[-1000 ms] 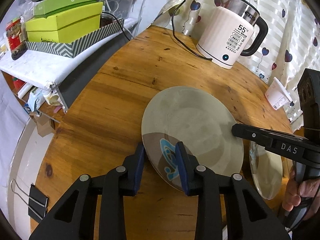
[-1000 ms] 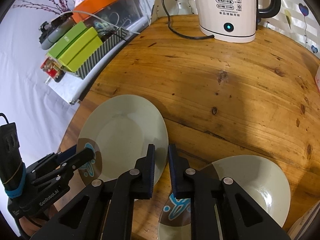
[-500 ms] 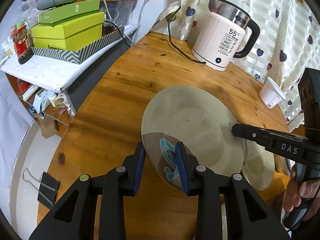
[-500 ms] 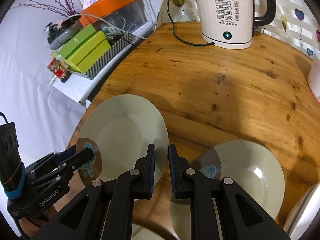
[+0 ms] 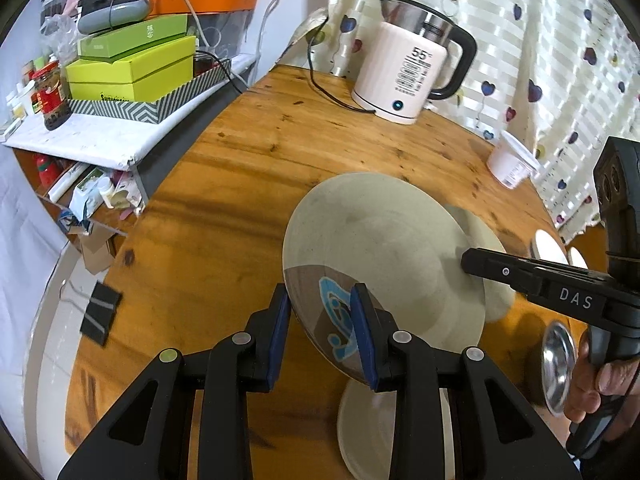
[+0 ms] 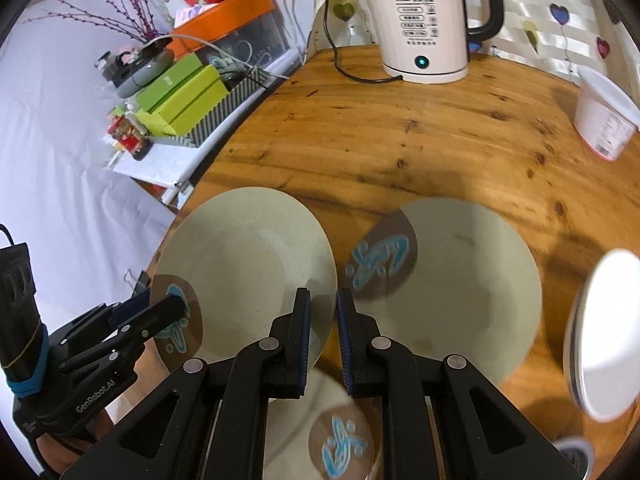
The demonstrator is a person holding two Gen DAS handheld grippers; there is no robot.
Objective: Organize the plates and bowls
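Observation:
Both grippers hold one pale green plate with a brown patch and blue motif (image 5: 384, 256) (image 6: 244, 272) in the air above the round wooden table (image 5: 224, 216). My left gripper (image 5: 320, 324) is shut on its near rim at the motif. My right gripper (image 6: 322, 320) is shut on the opposite rim; it shows in the left wrist view (image 5: 468, 256). A second matching plate (image 6: 460, 292) lies on the table to the right. A third one (image 6: 340, 436) lies below the right gripper, partly hidden.
A white kettle (image 5: 408, 76) with its cord stands at the table's back. A white tub (image 6: 604, 120) sits back right. A white bowl (image 6: 604, 336) and a small steel dish (image 5: 558, 364) lie at the right edge. Green boxes (image 5: 132, 68) crowd a shelf to the left.
Both grippers have lifted the held plate and pulled back with it. More of the table, the second plate and a third plate underneath have come into view.

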